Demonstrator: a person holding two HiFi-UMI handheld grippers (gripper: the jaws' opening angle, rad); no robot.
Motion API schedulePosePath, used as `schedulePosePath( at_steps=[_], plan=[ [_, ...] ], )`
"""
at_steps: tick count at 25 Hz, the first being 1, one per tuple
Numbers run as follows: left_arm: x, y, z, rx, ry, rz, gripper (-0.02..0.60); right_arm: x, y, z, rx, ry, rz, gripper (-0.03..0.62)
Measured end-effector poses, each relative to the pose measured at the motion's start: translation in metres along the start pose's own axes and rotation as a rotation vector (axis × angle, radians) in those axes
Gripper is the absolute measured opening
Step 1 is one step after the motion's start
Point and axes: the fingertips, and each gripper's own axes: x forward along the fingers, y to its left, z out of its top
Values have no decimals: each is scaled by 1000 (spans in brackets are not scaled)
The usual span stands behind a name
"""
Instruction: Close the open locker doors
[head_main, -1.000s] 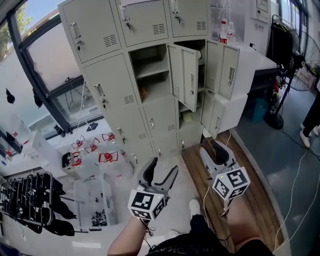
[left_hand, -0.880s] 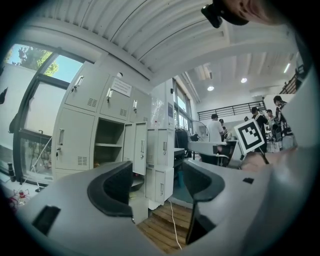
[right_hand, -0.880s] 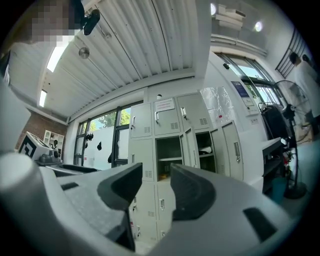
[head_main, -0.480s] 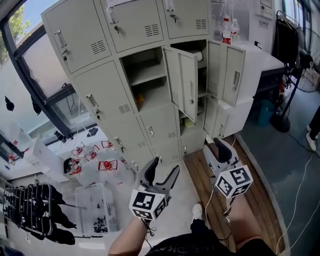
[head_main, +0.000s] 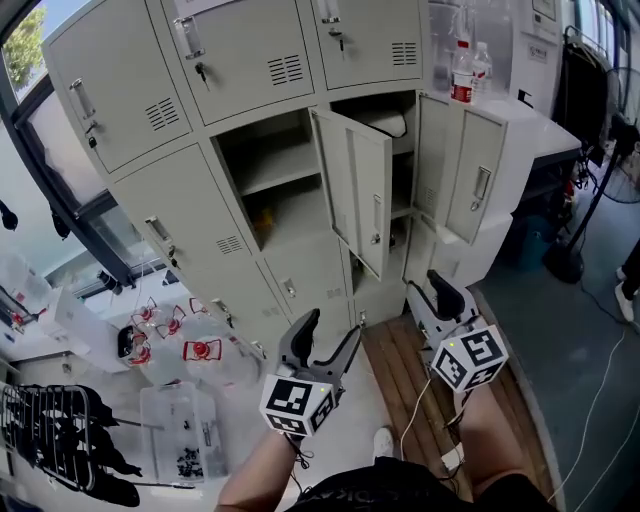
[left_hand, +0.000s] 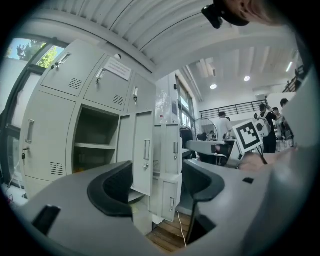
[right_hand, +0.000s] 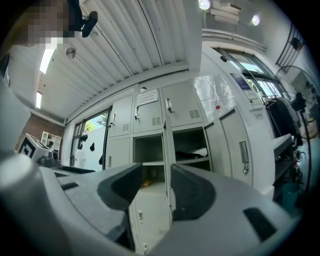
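Note:
A bank of beige lockers (head_main: 180, 200) stands ahead. The middle compartment (head_main: 270, 180) is open and its door (head_main: 362, 195) swings out toward me. To the right, a second door (head_main: 480, 180) hangs open, with a lower door (head_main: 462, 258) ajar beneath it. My left gripper (head_main: 330, 328) is open and empty, low in front of the lockers and apart from them. My right gripper (head_main: 428, 290) is also open and empty, below the right door. The left gripper view shows the middle door (left_hand: 145, 157) between my jaws, far off. The right gripper view shows that door's edge (right_hand: 166, 150).
Clear plastic bins with red-marked parts (head_main: 190, 350) lie on the floor at left. Wooden planks (head_main: 420, 390) run under my right arm. Bottles (head_main: 462, 70) stand on a white cabinet at right. A black stand (head_main: 565, 260) and a cable (head_main: 590, 400) sit further right.
The lockers have come nearer and larger in the head view. Both grippers keep their place before me, still open and empty.

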Motion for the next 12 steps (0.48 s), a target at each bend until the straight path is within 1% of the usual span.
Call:
schedulePosePath(
  at_steps=[7,12],
  plan=[
    [70,2,2,-3,-5,1,302,31,-58,-2,1,7,9,161],
    [109,-1,4,-3,-8,11,302,44,-86,-4,0,16,29,161]
  ],
)
